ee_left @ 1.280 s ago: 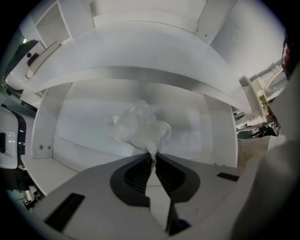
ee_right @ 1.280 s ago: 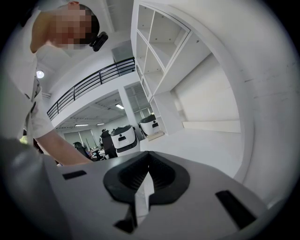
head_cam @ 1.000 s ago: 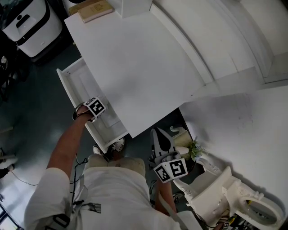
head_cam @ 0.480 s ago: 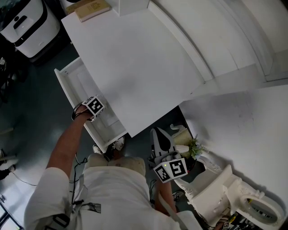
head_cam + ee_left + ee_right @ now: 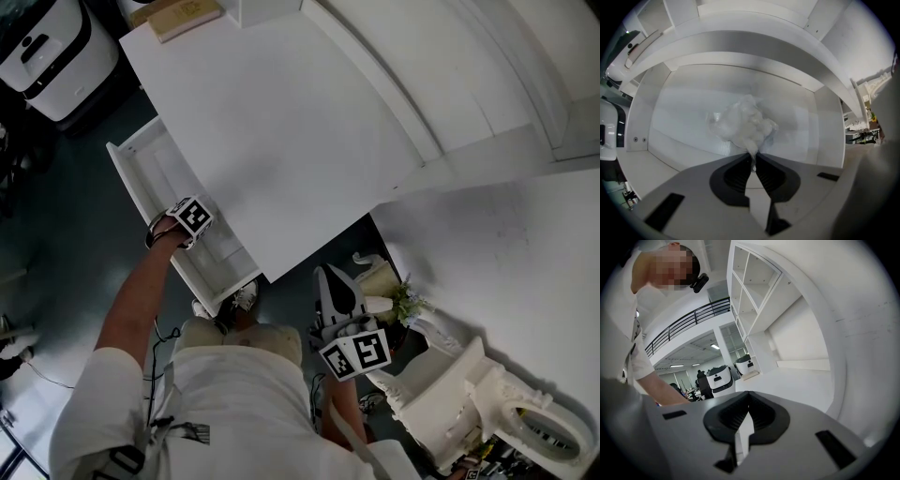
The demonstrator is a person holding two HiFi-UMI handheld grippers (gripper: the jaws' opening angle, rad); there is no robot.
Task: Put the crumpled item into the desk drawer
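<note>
In the left gripper view a crumpled white item (image 5: 746, 124), like thin plastic or tissue, hangs from my left gripper (image 5: 753, 157). The jaws pinch its lower tail, and the bundle hovers inside the open white drawer (image 5: 693, 136). The head view shows that drawer (image 5: 141, 178) pulled out from the white desk (image 5: 281, 141), with the left gripper (image 5: 190, 217) over its near half. My right gripper (image 5: 339, 298) stays low by the person's body, below the desk's edge. Its jaws are shut with nothing between them (image 5: 749, 405).
A tan box (image 5: 176, 13) lies at the desk's far corner. A white machine (image 5: 52, 52) stands on the dark floor to the left. A small plant (image 5: 403, 305) and an ornate white chair (image 5: 469, 403) sit at the lower right.
The left gripper and the drawer have drifted slightly left and up in the head view. The right gripper has hardly moved.
</note>
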